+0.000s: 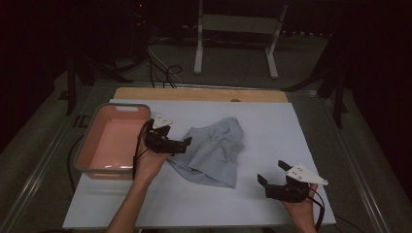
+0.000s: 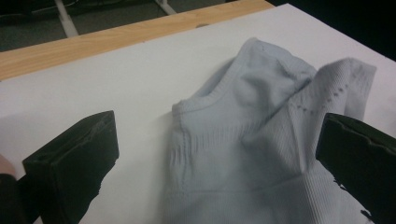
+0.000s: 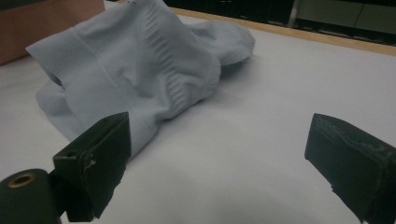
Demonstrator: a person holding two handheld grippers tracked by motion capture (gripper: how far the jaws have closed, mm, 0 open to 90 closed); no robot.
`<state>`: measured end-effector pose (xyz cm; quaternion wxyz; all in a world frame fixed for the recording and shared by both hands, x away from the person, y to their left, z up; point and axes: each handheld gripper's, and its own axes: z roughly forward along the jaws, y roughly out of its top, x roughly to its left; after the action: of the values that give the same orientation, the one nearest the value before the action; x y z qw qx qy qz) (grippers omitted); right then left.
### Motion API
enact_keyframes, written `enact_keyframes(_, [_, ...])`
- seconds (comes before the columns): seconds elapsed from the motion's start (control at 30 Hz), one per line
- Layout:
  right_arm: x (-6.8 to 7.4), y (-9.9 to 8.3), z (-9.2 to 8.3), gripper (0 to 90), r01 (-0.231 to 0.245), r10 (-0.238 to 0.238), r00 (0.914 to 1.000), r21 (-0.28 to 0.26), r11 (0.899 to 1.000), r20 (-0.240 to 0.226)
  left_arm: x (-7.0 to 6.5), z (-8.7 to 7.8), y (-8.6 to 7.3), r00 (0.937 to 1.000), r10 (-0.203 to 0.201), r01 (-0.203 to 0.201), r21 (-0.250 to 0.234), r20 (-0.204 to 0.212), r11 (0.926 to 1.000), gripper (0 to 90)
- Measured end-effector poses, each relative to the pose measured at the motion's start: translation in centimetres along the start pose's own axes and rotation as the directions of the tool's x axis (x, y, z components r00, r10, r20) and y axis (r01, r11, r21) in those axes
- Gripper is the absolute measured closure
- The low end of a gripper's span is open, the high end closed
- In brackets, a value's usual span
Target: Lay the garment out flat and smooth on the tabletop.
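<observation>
Pale blue garment (image 1: 216,150) lying crumpled on the white-covered table (image 1: 272,131), beside the pink tub (image 1: 114,138). Left gripper (image 1: 187,144): jaws spread wide, garment just ahead between them, unpinched. Right gripper (image 1: 272,174): jaws spread, well apart from the garment.

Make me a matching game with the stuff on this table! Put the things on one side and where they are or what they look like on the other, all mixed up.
Things:
1. cloth
2. tub
3. left gripper
4. right gripper

Descriptions:
A. pink, at the table's left edge
B. pale blue, crumpled in the middle of the white sheet
C. jaws open, near the table's front right corner, apart from the cloth
D. jaws open, right at the cloth's left edge

Pairs: 1-B, 2-A, 3-D, 4-C
</observation>
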<state>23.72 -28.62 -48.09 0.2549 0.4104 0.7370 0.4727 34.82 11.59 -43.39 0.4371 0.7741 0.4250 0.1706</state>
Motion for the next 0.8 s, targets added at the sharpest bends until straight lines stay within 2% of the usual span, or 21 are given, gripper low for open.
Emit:
enact_keyframes(0.07, [0.3,0.1,0.3,7.4,-0.001,0.001,1.0,0.006,1.0,-0.002,0.0,-0.1,-0.2,1.0,0.006,-0.006,-0.002,-0.005,1.0,0.3])
enact_keyframes(0.4, [2.2,1.9,2.0,9.2,0.0,0.002,0.9975,0.029,1.0,-0.07,0.2,-0.4,-1.3,0.9999,-0.012,0.012,-0.031,0.001,0.9995,0.3])
enact_keyframes(0.53, [3.0,2.0,3.1,9.2,0.011,-0.007,0.9959,0.047,0.999,-0.09,0.2,-0.6,-1.5,1.0,-0.009,0.009,-0.031,0.003,0.9995,0.3])
enact_keyframes(0.8, [3.9,2.1,4.9,10.5,-0.006,0.015,0.9926,0.068,0.998,-0.121,0.4,-1.1,-1.6,0.9997,-0.022,0.022,-0.048,0.012,0.9986,0.3])
